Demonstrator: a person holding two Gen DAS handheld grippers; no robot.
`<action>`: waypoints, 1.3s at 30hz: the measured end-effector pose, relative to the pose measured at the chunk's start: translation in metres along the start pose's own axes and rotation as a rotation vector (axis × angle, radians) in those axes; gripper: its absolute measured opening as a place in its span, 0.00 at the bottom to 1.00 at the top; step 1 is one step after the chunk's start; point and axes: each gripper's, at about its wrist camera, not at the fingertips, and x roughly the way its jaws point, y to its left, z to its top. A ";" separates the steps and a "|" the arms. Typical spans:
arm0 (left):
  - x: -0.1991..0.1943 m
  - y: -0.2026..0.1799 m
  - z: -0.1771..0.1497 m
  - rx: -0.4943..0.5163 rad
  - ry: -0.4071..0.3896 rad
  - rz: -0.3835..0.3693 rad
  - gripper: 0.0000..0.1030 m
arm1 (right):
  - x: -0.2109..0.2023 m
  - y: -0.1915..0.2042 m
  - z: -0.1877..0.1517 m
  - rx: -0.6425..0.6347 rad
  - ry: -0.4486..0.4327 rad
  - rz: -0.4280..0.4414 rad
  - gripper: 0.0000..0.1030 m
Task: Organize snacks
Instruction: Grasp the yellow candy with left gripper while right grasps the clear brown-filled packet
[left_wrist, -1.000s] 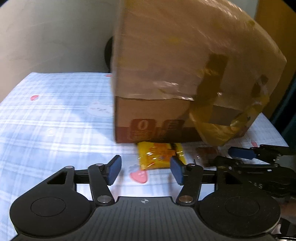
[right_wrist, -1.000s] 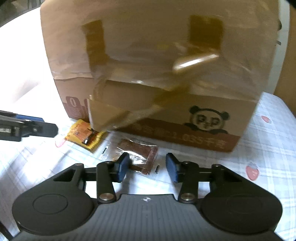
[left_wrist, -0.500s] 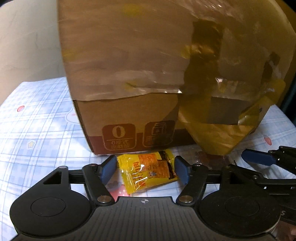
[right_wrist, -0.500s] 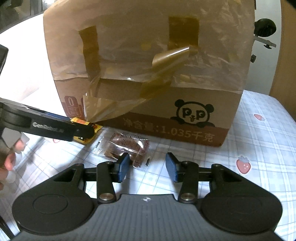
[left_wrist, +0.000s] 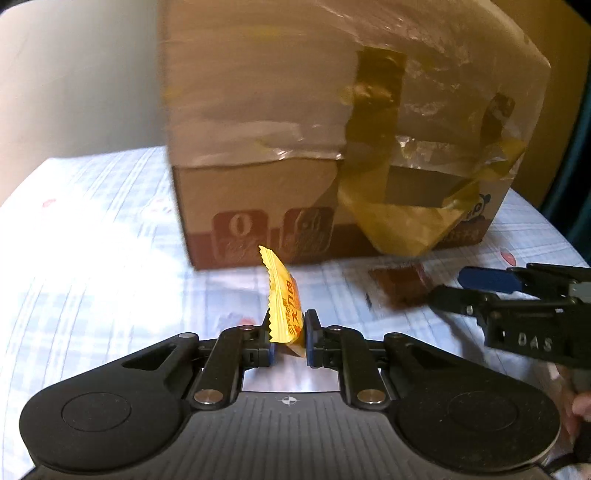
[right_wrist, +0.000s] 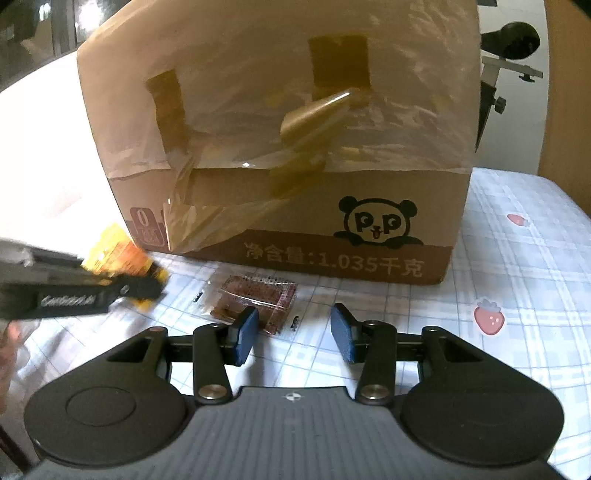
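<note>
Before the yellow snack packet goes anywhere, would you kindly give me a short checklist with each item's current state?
1. Left hand-held gripper shut on yellow snack packet: ok.
2. Packet lifted off the checked tablecloth: ok.
3. Right hand-held gripper open: ok.
4. Brown snack packet centred between its fingers: not ok, it sits toward the left finger.
5. Cardboard box open to receive snacks: cannot tell.

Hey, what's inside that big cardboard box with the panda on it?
Nothing inside shows. The cardboard box is seen only from outside, its front covered by plastic film and brown tape; its contents stay hidden.
</note>
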 end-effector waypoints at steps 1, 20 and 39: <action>-0.004 0.002 -0.005 -0.009 0.000 -0.001 0.15 | 0.000 -0.001 0.000 0.000 0.000 0.001 0.46; -0.023 0.028 -0.021 -0.109 -0.024 -0.027 0.15 | 0.032 0.027 0.053 -0.003 0.115 -0.001 0.78; -0.026 0.027 -0.023 -0.127 -0.032 -0.025 0.14 | 0.013 0.040 0.026 -0.094 0.079 -0.062 0.63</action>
